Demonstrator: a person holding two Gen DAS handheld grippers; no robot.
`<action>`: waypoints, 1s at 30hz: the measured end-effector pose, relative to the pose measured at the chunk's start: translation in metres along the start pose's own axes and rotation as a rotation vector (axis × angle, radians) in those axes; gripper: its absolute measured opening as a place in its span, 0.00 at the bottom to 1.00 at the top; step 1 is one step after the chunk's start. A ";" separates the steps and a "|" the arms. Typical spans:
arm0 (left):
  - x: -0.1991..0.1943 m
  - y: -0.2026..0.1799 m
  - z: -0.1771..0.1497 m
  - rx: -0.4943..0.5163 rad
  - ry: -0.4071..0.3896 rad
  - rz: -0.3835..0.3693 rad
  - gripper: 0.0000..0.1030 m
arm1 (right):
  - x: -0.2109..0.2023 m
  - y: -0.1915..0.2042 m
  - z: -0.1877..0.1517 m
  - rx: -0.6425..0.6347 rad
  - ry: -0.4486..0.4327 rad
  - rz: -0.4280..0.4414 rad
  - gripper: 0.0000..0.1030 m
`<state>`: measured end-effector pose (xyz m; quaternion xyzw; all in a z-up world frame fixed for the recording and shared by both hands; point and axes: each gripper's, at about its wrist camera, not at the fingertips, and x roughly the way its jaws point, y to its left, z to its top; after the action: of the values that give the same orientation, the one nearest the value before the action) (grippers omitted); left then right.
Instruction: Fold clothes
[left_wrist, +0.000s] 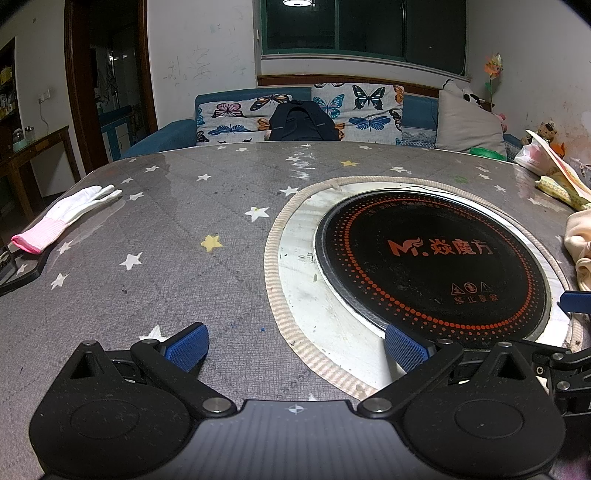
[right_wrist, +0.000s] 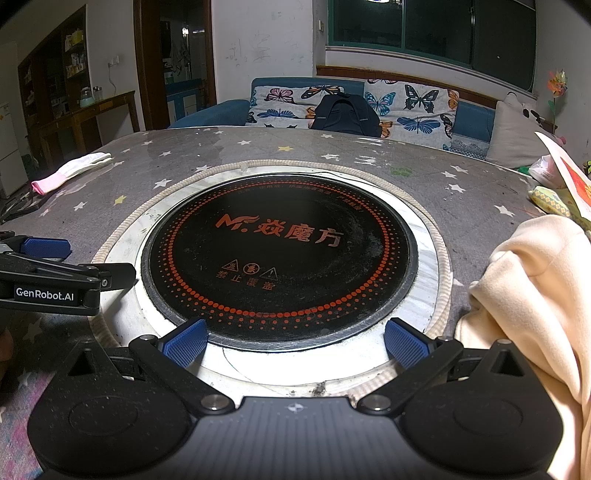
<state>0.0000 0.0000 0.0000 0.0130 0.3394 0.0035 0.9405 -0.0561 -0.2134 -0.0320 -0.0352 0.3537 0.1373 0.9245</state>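
Cream garment heaped at the table's right edge.
Left gripper and right gripper both gape wide, empty, above the black hotplate.

a round table under a grey cloth strewn with white and yellow stars; set into its middle, a black induction cooktop ringed with orange dots and lettering, bordered by a pale marble ring; a white glove with a pink cuff lies near the far left edge; beyond the table, a blue sofa with a butterfly-print cover, a dark backpack on it, a grey pillow at its right end.
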 end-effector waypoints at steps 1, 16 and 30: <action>0.000 0.000 0.000 0.000 0.000 0.000 1.00 | 0.000 0.000 0.000 0.003 -0.001 0.003 1.00; -0.001 -0.003 0.001 0.003 0.002 0.012 1.00 | 0.001 0.006 0.000 -0.034 0.008 0.000 1.00; -0.009 -0.013 -0.002 0.013 0.004 0.005 1.00 | -0.033 -0.001 -0.009 -0.017 -0.019 0.036 0.99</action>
<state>-0.0079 -0.0131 0.0040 0.0200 0.3412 0.0036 0.9398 -0.0852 -0.2238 -0.0174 -0.0353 0.3445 0.1571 0.9249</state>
